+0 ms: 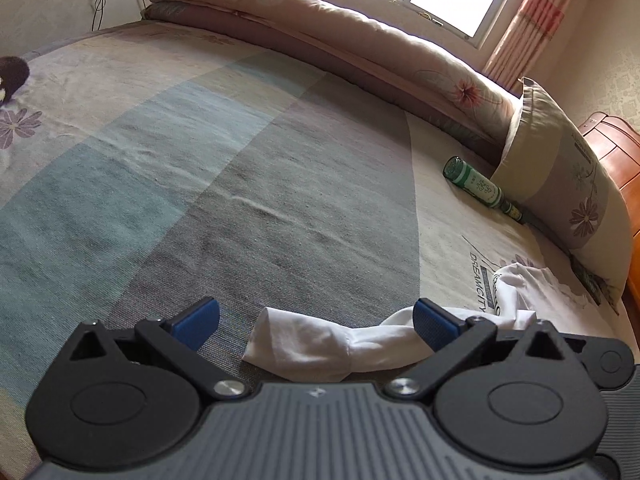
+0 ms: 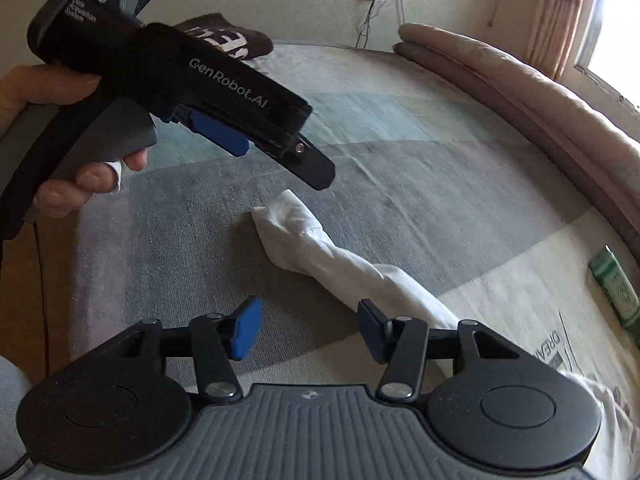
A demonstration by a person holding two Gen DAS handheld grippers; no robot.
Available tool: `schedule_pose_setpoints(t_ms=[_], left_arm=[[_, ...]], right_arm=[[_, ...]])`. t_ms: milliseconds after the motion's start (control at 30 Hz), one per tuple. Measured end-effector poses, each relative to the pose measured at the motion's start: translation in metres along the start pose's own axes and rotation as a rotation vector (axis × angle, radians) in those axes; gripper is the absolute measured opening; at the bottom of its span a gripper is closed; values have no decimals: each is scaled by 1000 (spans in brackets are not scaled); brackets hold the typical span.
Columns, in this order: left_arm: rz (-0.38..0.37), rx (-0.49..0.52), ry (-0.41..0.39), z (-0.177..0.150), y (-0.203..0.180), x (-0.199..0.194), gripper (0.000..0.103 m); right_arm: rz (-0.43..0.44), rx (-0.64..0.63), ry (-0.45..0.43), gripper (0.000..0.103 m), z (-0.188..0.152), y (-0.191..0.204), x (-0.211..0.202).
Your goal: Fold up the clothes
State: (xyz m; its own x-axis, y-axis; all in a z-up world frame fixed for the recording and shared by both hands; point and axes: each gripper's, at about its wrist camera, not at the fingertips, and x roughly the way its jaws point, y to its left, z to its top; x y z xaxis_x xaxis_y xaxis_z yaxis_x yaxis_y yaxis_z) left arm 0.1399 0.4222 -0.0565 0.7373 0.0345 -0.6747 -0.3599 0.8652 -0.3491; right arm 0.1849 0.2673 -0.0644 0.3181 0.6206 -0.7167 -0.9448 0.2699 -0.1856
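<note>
A white garment lies crumpled on the bed, one long twisted sleeve (image 1: pixel 308 342) stretched over the grey stripe and the bunched body (image 1: pixel 516 284) to the right. My left gripper (image 1: pixel 316 322) is open, and the sleeve's end lies between its blue pads. In the right wrist view a hand (image 2: pixel 68 188) holds the left gripper (image 2: pixel 224 134) above the sleeve's end (image 2: pixel 288 220), apart from it. My right gripper (image 2: pixel 308 334) is open and holds nothing. Its right finger (image 2: pixel 372 336) stands over the sleeve further along.
The striped bedsheet (image 1: pixel 200 160) covers the bed. A green bottle (image 1: pixel 476 186) lies beside a pillow (image 1: pixel 560 168) and wooden headboard (image 1: pixel 616 152) at the right. A rolled quilt (image 1: pixel 320 28) runs along the far side under the window. A dark garment (image 2: pixel 232 38) lies at the far corner.
</note>
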Motion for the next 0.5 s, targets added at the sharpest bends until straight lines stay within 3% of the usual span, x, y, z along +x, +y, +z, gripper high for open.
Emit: schedule_pose_setpoints(t_ms=[167,267,367,500], left_arm=[[-14,-5,-7,2,-1,0,102],[-30,-3,-16,4,-3,-2,102],[-34,-3,-27,5,-5,-4,102],[-63,10,-35,4,-9,-8,102]], right_arm=[[-60,-191,-27,52,18,20,43],[-65,-221,13,21,17,21,53],[-37,-180,-3,17,14,18,38],[47,-143,39,18,3,22,14]])
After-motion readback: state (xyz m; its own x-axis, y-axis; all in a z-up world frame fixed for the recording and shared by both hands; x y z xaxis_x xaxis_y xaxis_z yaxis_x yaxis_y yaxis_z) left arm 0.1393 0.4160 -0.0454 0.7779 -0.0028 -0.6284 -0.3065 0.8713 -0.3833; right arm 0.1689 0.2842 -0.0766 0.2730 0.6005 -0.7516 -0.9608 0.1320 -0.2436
